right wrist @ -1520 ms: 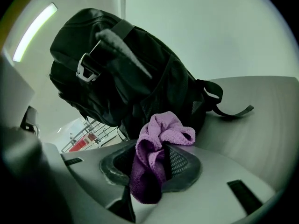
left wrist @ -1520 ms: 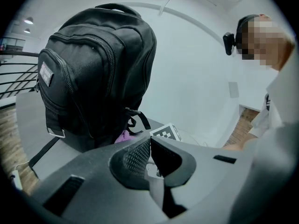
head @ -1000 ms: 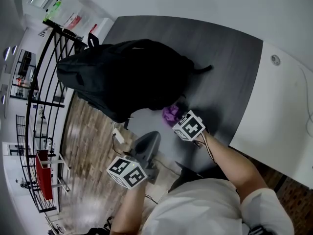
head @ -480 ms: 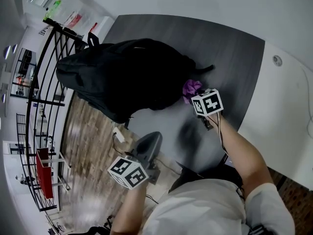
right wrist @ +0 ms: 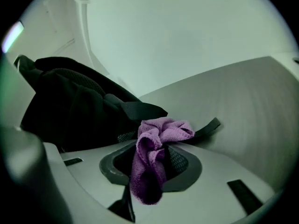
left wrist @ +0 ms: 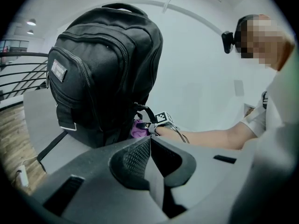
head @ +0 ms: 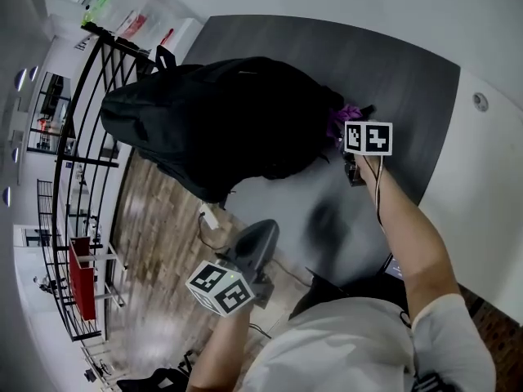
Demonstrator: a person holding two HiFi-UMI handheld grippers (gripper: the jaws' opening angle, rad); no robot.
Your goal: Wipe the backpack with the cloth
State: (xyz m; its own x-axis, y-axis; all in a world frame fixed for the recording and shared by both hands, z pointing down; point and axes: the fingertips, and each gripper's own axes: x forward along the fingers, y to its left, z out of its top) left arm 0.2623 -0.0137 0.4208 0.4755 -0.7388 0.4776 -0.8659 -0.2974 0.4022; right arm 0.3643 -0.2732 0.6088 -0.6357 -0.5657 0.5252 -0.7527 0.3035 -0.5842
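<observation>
A black backpack (head: 221,125) stands upright on the dark grey table (head: 384,72); it also fills the left gripper view (left wrist: 103,73). My right gripper (head: 350,133) is shut on a crumpled purple cloth (head: 343,119) and holds it against the backpack's right lower side, by a loose strap (right wrist: 210,125). In the right gripper view the cloth (right wrist: 156,153) bulges out between the jaws, with the backpack (right wrist: 70,106) just behind. My left gripper (head: 257,239) hangs off the table's near edge, shut and empty (left wrist: 149,146), pointing at the backpack from a distance.
A black metal railing (head: 82,137) runs along the left, with wooden floor (head: 163,243) below the table's near edge. A white plug and cable (head: 208,216) lie on that floor. A white desk (head: 482,178) adjoins the table on the right.
My right gripper has carried the cloth from the backpack's near bottom edge to its right side, rolling as it went. The left gripper has stayed put.
</observation>
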